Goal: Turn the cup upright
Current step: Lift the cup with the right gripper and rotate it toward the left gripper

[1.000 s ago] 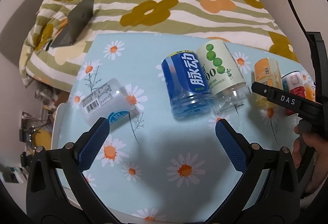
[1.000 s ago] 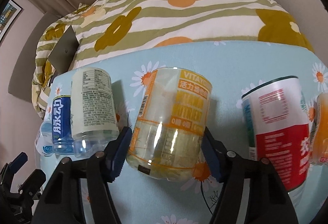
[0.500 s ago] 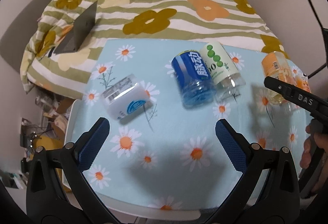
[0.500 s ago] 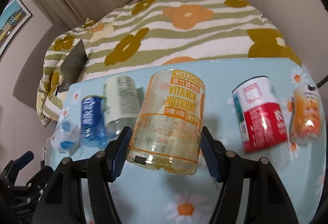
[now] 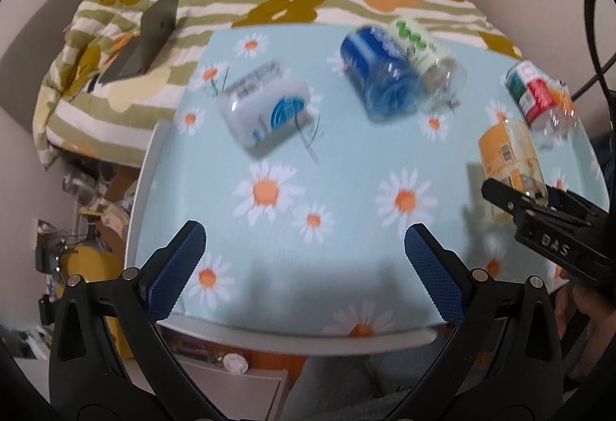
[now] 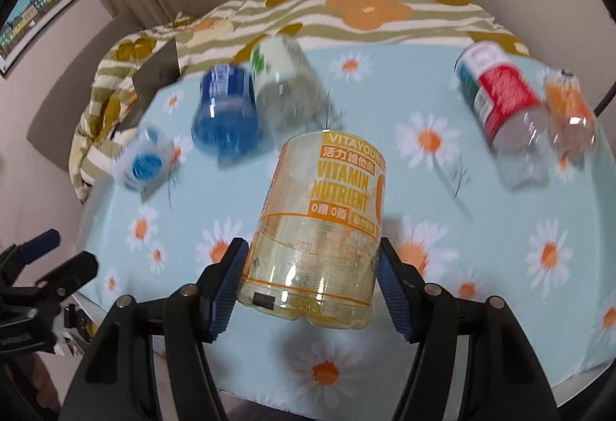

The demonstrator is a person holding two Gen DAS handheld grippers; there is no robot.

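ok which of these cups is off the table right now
The yellow-orange Vitamin Nutrient cup, clamped between the right gripper fingers. The blue, green-white, red and orange ones lie on the daisy tablecloth.

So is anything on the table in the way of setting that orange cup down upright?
Nothing visible. The right gripper holds the orange cup over bare tablecloth; the other cups lie further back.

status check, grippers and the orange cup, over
Right gripper shut on orange vitamin cup, lifted clear of the daisy tablecloth. Left gripper open, empty. Blue cup and red cup lie well aside.
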